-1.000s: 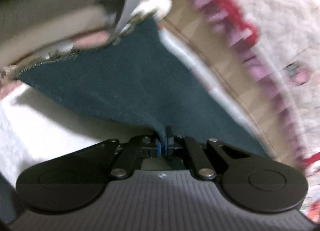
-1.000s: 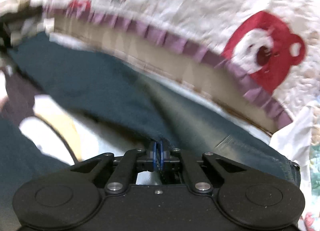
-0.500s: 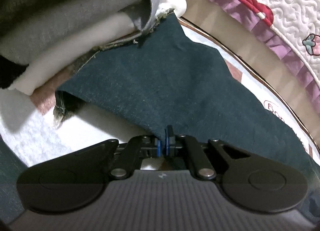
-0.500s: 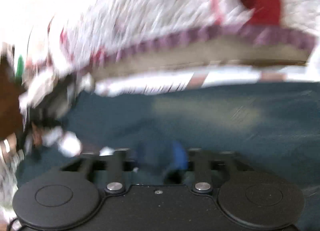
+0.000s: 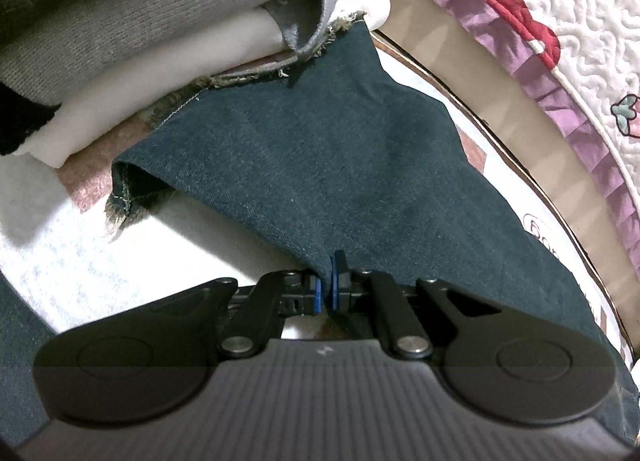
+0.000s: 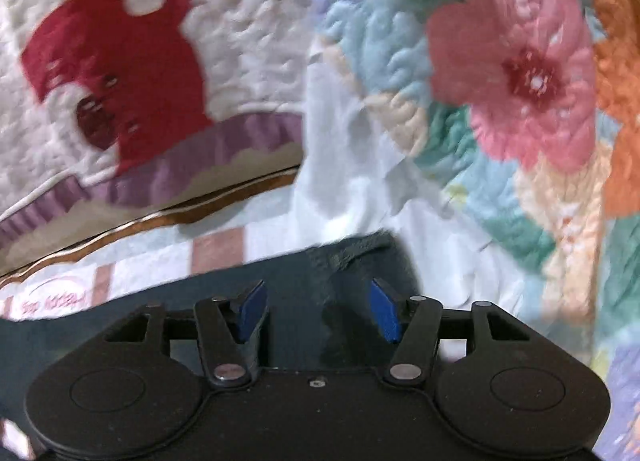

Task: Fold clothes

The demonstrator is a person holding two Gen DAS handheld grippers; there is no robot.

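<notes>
The left wrist view alone shows the left gripper point(image 5: 327, 287) clamped on a fold of the dark blue denim garment point(image 5: 320, 157), which runs away toward a stack of folded grey and white clothes point(image 5: 132, 49). In the right wrist view, the right gripper point(image 6: 318, 311) stands apart above the denim edge on a floral quilted bedspread point(image 6: 516, 73). The pink writing is unreadable.

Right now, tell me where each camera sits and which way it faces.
Left wrist: sits on the left claw, looking forward along shut fingers pinching the dark denim garment, toward a stack of folded clothes; only the claw shows.
Right wrist: sits on the right claw, open over the denim's edge, facing the floral quilt; only the claw shows.
Shared: the denim garment and the bear-print quilt.
</notes>
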